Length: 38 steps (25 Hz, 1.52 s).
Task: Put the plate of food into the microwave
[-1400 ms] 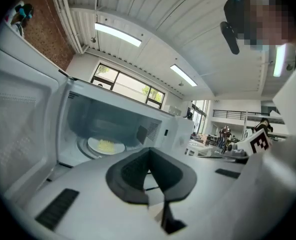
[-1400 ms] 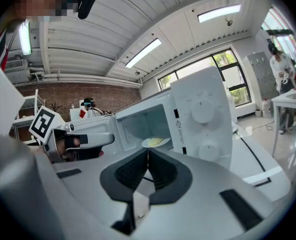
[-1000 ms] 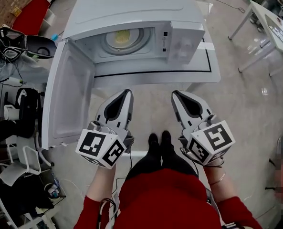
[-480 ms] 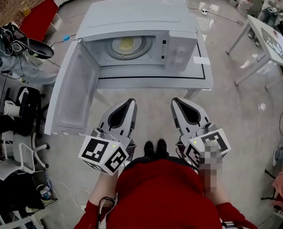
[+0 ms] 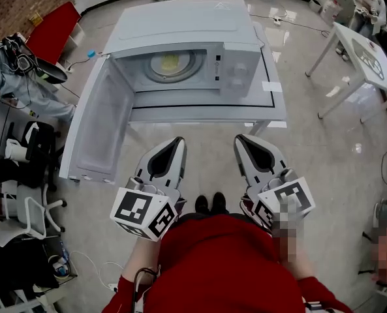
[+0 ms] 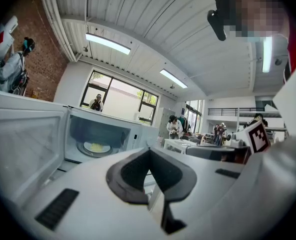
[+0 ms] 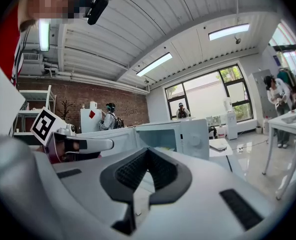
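The white microwave (image 5: 180,31) stands on a white table (image 5: 271,106), its door (image 5: 95,129) swung open to the left. Inside it, a plate with yellow food (image 5: 170,64) rests on the turntable; the left gripper view also shows the plate (image 6: 97,147). My left gripper (image 5: 178,141) and right gripper (image 5: 239,137) hang side by side in front of the table, well short of the microwave. Both are shut with nothing between their jaws. In the gripper views, the left gripper (image 6: 148,153) and right gripper (image 7: 148,151) point towards the microwave (image 7: 185,136).
A second white table (image 5: 369,47) stands at the right. At the left there are a dark chair (image 5: 30,152), cables and a red mat (image 5: 49,21). Several people stand at the far end of the room. The open door juts out past the table's front left.
The microwave and table have drawn farther away in the head view. Both grippers stay shut, low and side by side. The door remains open.
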Each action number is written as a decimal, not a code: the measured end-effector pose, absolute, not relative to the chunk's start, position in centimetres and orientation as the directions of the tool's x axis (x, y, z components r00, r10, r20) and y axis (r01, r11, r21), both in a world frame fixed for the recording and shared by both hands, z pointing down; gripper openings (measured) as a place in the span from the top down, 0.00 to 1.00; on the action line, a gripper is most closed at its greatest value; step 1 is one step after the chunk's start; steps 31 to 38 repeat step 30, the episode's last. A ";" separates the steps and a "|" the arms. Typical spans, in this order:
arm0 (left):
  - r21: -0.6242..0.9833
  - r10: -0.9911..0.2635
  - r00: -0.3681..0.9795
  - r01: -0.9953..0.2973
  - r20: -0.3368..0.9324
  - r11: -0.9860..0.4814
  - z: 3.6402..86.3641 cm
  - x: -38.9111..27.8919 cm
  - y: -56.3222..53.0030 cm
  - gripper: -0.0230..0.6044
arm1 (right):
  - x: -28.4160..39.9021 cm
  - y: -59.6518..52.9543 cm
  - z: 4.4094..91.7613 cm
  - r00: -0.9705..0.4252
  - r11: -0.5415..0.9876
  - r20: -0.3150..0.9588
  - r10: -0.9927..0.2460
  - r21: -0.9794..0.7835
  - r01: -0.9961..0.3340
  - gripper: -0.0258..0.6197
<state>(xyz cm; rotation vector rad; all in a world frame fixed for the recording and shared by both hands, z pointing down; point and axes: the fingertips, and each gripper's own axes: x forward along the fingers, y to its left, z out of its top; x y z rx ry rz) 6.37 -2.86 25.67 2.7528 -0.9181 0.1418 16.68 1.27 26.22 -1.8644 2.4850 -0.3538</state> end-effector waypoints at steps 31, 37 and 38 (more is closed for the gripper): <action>0.190 -0.566 0.810 -0.586 0.156 -0.787 25.1 8.2 -2.8 0.95 | 18.5 1.1 26.0 -0.256 0.234 0.126 -0.958 -0.166 -0.958 0.94; 0.190 -0.566 0.810 -0.586 0.156 -0.787 25.1 8.2 -2.8 0.95 | 18.5 1.1 26.0 -0.256 0.234 0.126 -0.958 -0.166 -0.958 0.94; 0.190 -0.566 0.810 -0.586 0.156 -0.787 25.1 8.2 -2.8 0.95 | 18.5 1.1 26.0 -0.256 0.234 0.126 -0.958 -0.166 -0.958 0.94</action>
